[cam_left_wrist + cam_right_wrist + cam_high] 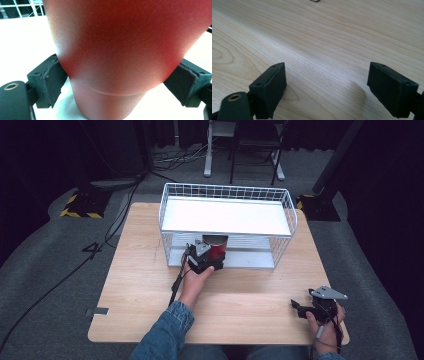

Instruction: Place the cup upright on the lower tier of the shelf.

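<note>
Since your left gripper [216, 263] has its fingers [51, 81] pressed on both sides of the red cup [125, 50], you're basically holding it already, down low on its body where a faint seam line runs around it. Cup looks upright, long axis vertical, sitting dead centre between the pads on the white lower shelf [250, 260] of the wire basket rack [227, 222], right at the open front edge. So it's straight ahead of your left hand [195, 282], no sideways offset to fix. My guess is the next move is either a straight pull out toward you or letting go, and the upper shelf [225, 216] is close above the rim, so keep it level.

Your right gripper [325, 82] is way off near the front right corner of the wooden surface [150, 285], fingers wide apart with nothing between them, just bare wood. Left is clearly the nearer one.

Count: one cup, one rack with two shelves, two grippers.
</note>
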### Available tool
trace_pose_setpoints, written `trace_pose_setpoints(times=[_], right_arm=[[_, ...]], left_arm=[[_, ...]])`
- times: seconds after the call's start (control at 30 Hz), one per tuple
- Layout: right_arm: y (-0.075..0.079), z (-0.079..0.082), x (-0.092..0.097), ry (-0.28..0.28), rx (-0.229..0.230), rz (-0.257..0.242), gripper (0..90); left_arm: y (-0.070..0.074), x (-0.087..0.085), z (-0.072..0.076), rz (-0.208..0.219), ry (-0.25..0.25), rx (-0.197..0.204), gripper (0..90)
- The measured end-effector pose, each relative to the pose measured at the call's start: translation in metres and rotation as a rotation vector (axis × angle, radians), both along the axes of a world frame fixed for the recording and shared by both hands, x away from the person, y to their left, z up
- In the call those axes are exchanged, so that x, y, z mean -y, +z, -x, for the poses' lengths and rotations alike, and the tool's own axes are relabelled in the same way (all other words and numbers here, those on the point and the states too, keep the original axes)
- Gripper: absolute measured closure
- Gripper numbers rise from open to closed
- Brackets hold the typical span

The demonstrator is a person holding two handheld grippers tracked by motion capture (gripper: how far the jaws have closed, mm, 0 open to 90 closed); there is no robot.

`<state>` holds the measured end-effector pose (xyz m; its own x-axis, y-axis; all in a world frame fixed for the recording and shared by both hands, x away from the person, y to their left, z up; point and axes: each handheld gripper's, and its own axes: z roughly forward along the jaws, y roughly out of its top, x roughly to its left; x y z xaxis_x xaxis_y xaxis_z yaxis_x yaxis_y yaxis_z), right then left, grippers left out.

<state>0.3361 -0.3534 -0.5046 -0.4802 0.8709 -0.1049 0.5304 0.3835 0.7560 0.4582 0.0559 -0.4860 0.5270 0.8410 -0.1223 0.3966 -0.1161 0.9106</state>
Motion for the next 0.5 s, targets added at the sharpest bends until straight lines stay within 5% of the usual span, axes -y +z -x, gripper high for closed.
trace_pose_setpoints(times=[0.5], right_arm=[[0.000, 0.001, -0.001, 0.004, 0.007, 0.007, 16.0]], left_arm=[[0.004, -0.013, 0.013, 0.048, -0.021, -0.052, 11.2]])
